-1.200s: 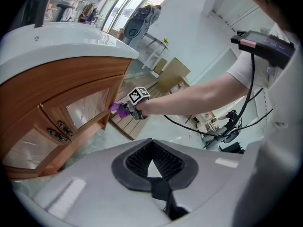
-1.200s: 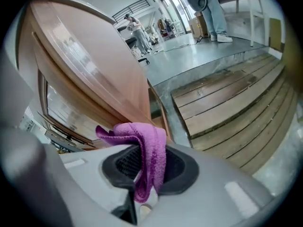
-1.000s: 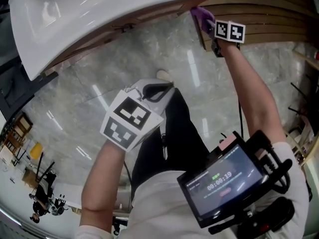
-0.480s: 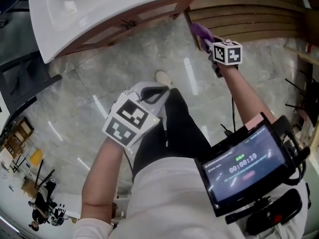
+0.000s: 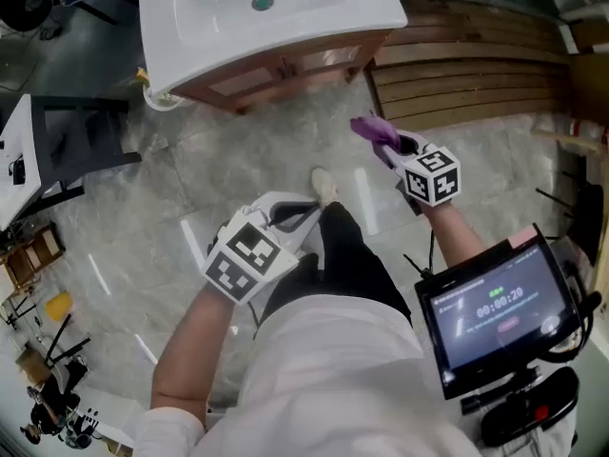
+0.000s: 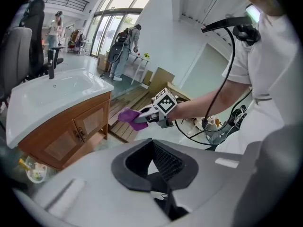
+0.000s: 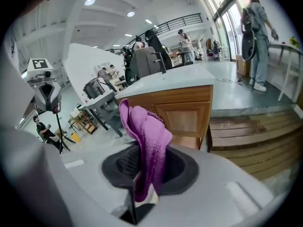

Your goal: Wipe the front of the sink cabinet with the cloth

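The right gripper (image 7: 142, 193) is clenched on the purple cloth (image 7: 147, 141), which stands up out of its jaws in a bunched fold (its lower end hangs down between them). In the head view the cloth is in the air above the marble floor (image 5: 143, 208), clear of the sink cabinet (image 5: 285, 69) and off its right front corner, near the left edge of the wooden slats (image 5: 466, 65). The left gripper (image 6: 161, 193) has its jaws closed together on nothing and is well apart from the cabinet.

place: open lab hall | signs: freestanding sink cabinet (image 5: 285, 69), office chair (image 7: 147, 56), tripod (image 7: 46, 96), desk (image 7: 100, 100), glass doors (image 6: 110, 30)
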`<move>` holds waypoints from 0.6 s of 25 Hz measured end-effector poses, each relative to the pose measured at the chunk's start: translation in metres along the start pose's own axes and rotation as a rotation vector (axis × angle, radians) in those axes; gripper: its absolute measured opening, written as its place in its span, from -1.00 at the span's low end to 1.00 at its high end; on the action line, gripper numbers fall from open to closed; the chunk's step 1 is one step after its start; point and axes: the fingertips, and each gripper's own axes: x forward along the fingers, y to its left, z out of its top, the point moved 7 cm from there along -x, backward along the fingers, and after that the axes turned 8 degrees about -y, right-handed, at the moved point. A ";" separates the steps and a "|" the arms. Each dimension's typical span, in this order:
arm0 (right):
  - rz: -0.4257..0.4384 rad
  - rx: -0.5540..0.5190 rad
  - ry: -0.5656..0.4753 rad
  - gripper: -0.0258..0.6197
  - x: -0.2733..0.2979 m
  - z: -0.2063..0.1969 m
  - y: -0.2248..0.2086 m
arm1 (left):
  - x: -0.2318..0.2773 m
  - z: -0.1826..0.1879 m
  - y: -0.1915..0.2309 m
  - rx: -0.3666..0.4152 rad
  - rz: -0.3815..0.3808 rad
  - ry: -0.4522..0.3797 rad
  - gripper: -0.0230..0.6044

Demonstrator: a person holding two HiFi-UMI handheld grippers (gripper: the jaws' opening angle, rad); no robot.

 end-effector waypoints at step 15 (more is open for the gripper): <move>0.247 -0.167 -0.198 -0.67 -0.106 0.065 0.252 | -0.144 -0.031 -0.114 0.081 0.089 -0.104 -0.90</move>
